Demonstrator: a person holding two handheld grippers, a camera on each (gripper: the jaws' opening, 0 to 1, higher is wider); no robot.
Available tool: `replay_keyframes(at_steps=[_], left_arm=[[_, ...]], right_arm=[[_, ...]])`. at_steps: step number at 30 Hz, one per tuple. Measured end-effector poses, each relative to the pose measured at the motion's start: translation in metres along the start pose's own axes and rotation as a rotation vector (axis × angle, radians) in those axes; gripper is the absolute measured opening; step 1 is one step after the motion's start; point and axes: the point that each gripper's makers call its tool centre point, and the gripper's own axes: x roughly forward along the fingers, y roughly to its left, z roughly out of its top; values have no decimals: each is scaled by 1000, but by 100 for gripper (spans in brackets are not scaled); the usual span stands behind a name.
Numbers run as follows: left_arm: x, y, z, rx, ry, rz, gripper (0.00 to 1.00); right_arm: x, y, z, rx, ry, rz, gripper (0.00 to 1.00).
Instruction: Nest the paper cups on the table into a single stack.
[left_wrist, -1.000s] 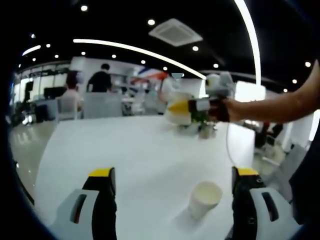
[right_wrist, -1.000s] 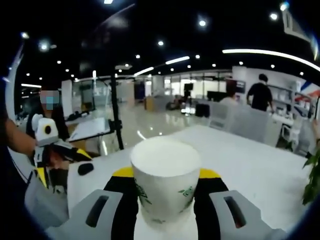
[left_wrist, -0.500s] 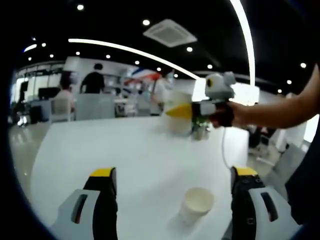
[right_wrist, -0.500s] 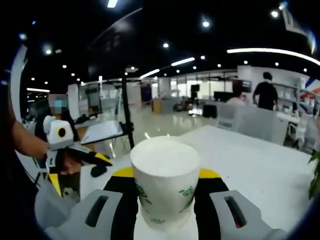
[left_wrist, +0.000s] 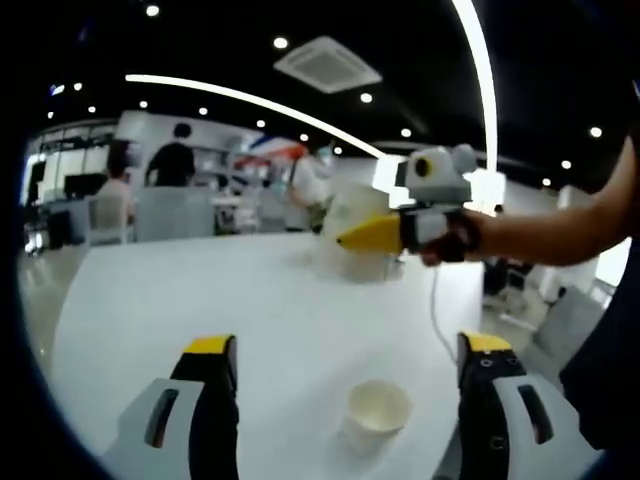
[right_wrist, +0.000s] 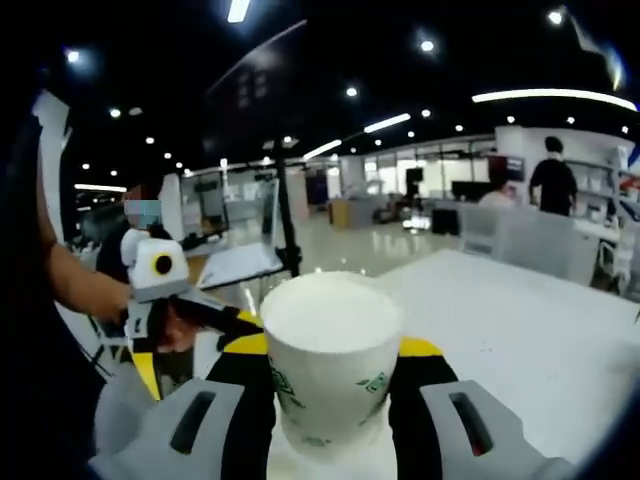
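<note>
my right claw (right_wrist: 332, 372) is clamped on a paper cup (right_wrist: 330, 350), one jaw on each side of its wall, mouth facing forward, held up off the white surface (right_wrist: 520, 330). my left claw (left_wrist: 345, 420) hangs agape and empty over the second paper cup (left_wrist: 376, 412), which stands upright at about 5 o'clock between its jaws. these cups look light and thin-walled, easily crushed, so i'd pinch gently at mid-wall, below the stiffer rolled rim.

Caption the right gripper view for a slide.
Right tool grips a paper cup above the white table.
</note>
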Motion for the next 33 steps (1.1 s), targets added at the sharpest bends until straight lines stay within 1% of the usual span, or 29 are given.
replay_keyframes(at_steps=[5,11,17,22,28,31,33], left_arm=[[2,-3,2,-6,-4,-16,87],[4,-11,5,-19,-11,-43,82],[5,-19,10,-37,-22,-73,74],[6,-27,14,-53,-35,-104,65],[8,-36,18,-66,-45,-138,54],[9,-44,21,-81,-57,-167,48],[10,-48,21,-87,-58,-182,45]], right_arm=[[-3,18,7,3,-18,44,41],[-5,30,10,4,-36,69,41],[-4,38,9,2,-51,87,41],[-4,44,10,10,-67,96,41],[-5,49,13,36,-122,105,41],[-7,60,15,46,-159,137,41],[-8,64,16,37,-186,144,41]])
